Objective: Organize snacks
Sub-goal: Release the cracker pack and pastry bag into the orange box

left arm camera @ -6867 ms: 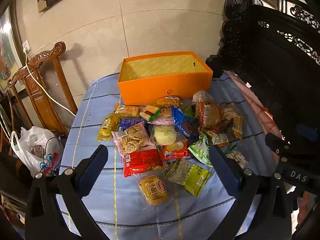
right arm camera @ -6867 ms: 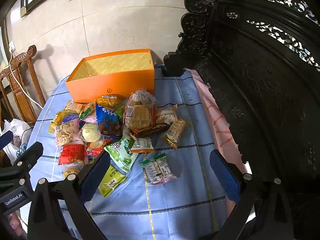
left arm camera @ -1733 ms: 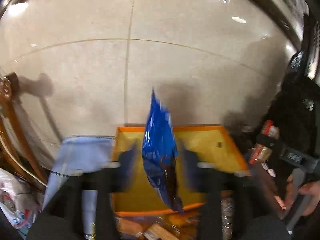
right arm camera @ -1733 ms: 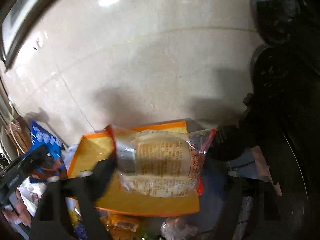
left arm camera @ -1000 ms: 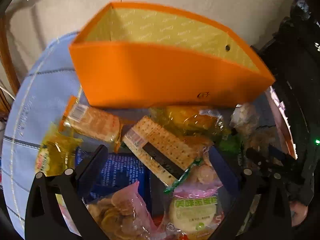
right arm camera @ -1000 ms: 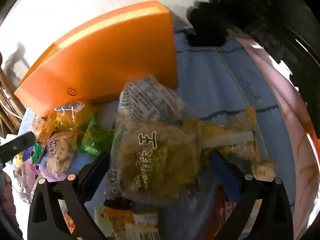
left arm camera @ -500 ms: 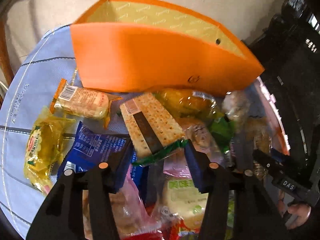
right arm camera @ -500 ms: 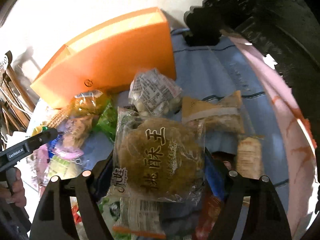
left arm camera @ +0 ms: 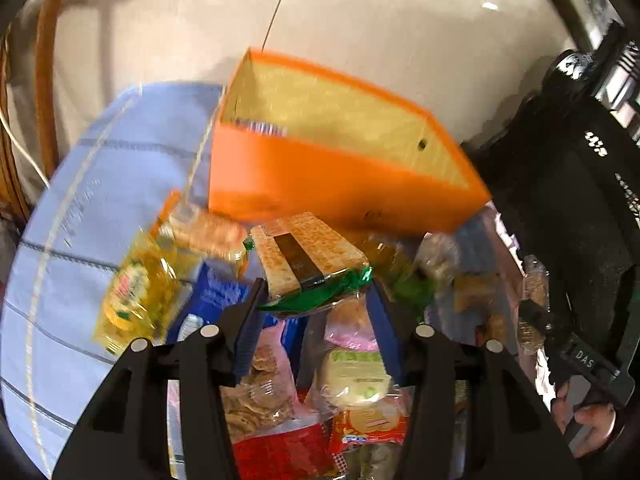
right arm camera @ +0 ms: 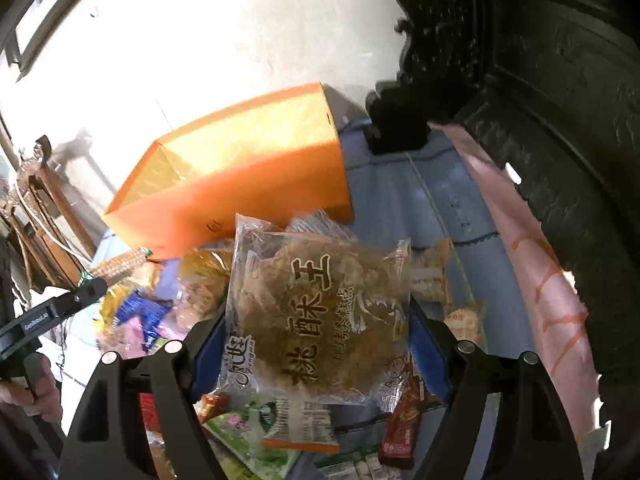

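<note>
- We count one orange box (left arm camera: 320, 184) at the far end of the snack heap (left arm camera: 280, 380).
- Left gripper (left arm camera: 316, 304): jaws, just closing, clamp one cracker packet (left arm camera: 304, 256) in front of the box.
- Right gripper (right arm camera: 316, 344): jaws, just closing, clamp one walnut-cake bag (right arm camera: 320, 312), also before the box (right arm camera: 240, 176).

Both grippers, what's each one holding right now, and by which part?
Left gripper: cracker pack, by its green end. Right gripper: clear walnut-cake bag, by both side edges.
</note>
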Demonstrator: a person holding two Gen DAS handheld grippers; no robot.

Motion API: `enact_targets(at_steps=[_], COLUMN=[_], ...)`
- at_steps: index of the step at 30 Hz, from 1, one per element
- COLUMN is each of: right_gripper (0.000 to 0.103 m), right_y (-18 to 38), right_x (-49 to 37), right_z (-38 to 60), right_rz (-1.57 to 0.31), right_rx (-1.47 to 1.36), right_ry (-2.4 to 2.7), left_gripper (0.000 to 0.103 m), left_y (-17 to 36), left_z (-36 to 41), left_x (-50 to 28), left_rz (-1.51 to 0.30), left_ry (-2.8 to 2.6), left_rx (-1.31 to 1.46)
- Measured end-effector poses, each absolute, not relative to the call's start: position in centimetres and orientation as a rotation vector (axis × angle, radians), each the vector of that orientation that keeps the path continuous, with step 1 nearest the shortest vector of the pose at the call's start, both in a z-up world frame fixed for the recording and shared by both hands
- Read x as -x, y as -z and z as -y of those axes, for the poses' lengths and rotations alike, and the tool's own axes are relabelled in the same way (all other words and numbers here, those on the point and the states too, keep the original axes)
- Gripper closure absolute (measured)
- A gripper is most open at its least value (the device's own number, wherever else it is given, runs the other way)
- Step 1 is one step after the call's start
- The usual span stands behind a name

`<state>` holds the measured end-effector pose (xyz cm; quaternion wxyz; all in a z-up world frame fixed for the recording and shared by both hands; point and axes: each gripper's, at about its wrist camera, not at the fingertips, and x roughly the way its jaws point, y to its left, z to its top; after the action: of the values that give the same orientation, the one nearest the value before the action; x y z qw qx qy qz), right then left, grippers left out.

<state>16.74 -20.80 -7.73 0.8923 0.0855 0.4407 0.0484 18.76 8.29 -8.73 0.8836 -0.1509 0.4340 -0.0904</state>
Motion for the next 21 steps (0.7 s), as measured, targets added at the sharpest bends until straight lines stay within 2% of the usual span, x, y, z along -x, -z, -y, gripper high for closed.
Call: enact_targets(at_steps=[7, 12, 17, 19, 20, 21], right_gripper=[0.023, 0.023, 0.023, 0.014, 0.003, 0.004], right_y=[2.4, -3.2, -6.1, -6.2, -6.1, -6.0], right_x=[-18.9, -25.2, -31.2, -32.8, -33.1, -33.3], right_z=[20.5, 19.1, 17.6, 17.0, 16.8, 16.5], right_rz=[-0.802, -0.677, -0.658, -0.644, -0.633, -0.627], right_rx=[-0.194, -0.103, -0.065, -0.074, -0.072, -0.059], right_ry=[-0.172, -0.191, -0.205, -0.220, -0.222, -0.218], left_gripper=[0.054, 0.054, 0.054, 0.052, 0.043, 0.008], left_y=[0.9, -4.4, -6.4, -6.3, -6.0, -5.6], left_z=[-7.3, -6.7, -7.7, -7.7, -7.6, -7.4], left_x=[-18.9, -24.2, -28.8, -29.8, -30.2, -30.6], left_rz=[-0.716, -0.633, -0.606, -0.605, -0.601, -0.596], left_ry=[0.213, 0.184, 0.134, 0.131, 0.096, 0.025], left_rx=[0.240, 0.124, 0.120, 0.097, 0.070, 0.008])
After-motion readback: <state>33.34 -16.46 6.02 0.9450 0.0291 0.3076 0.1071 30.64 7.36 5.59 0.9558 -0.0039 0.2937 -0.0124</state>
